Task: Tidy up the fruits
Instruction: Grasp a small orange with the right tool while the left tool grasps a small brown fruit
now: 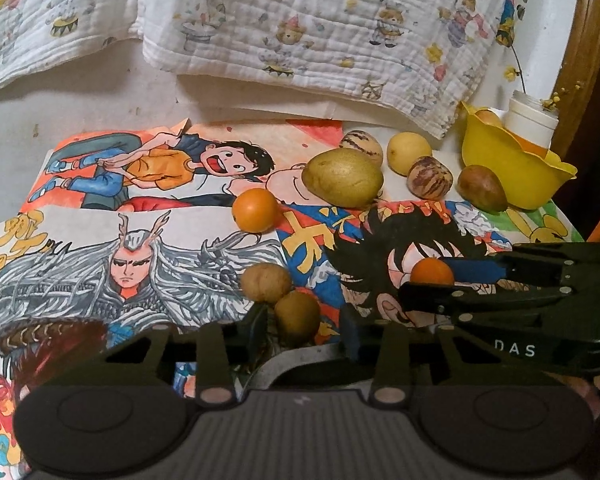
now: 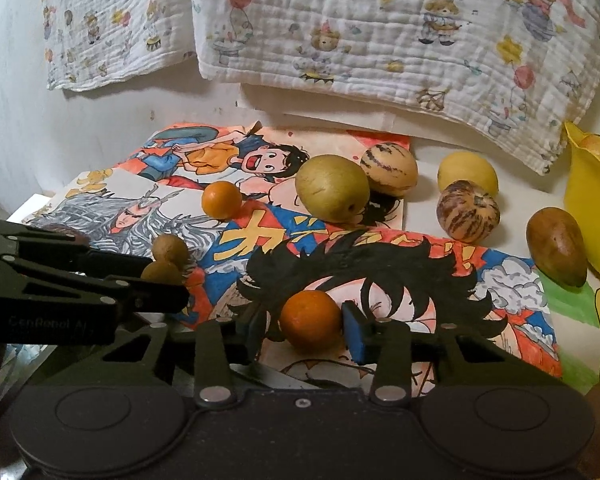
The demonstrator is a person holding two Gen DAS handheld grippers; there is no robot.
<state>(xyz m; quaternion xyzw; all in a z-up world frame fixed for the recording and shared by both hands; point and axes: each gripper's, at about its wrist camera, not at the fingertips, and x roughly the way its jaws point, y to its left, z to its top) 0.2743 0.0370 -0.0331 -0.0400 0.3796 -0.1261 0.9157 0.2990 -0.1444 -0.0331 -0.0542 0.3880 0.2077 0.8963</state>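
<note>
Fruits lie on cartoon drawings. My left gripper (image 1: pixel 303 334) is open around a small brown fruit (image 1: pixel 297 314), with a second brown fruit (image 1: pixel 266 282) just behind it. My right gripper (image 2: pixel 306 330) is open around a small orange (image 2: pixel 311 322); the jaws flank it with small gaps. The same orange shows in the left wrist view (image 1: pixel 432 273) between the right gripper's fingers. Another orange (image 1: pixel 255 210), a large green pear (image 1: pixel 342 178), two striped melons (image 1: pixel 430 178) (image 1: pixel 361 145), a yellow fruit (image 1: pixel 409 153) and a brown avocado-like fruit (image 1: pixel 482 188) lie farther back.
A yellow bowl (image 1: pixel 512 168) holding one fruit stands at the right back, with a white jar (image 1: pixel 532 118) of yellow flowers behind it. A printed white cloth (image 1: pixel 300 32) hangs over the back. A wooden frame (image 1: pixel 588 60) borders the right side.
</note>
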